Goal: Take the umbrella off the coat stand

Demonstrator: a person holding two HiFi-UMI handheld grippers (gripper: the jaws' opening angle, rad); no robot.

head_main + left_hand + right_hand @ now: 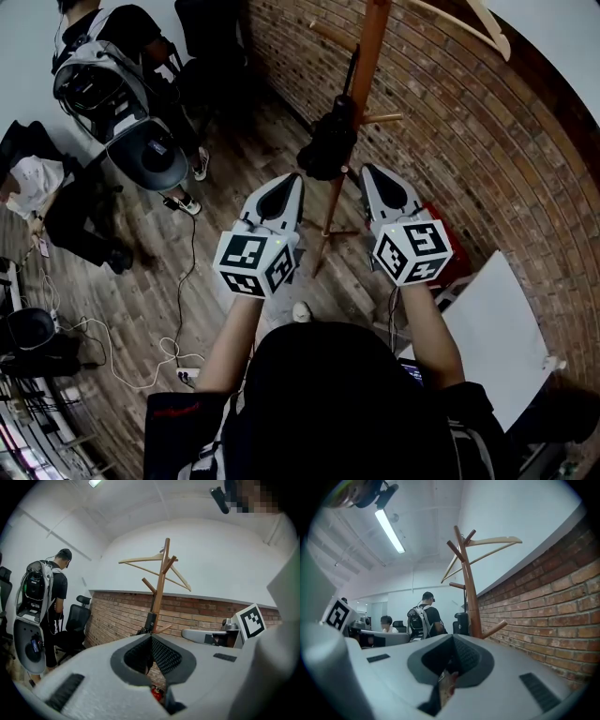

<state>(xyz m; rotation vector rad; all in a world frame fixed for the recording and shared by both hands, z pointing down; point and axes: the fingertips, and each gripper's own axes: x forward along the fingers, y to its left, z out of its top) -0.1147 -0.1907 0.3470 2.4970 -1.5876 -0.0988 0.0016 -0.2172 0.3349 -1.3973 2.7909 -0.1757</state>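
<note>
Umbrella [328,142] on coat stand [367,56] against brick wall [450,122], left tool [294,178] and right tool [369,171] closed, empty, nearby

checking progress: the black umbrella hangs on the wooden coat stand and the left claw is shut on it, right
No. The left claw is shut, but on nothing: the left gripper view shows the black umbrella hanging on the wooden coat stand beyond it.
</note>
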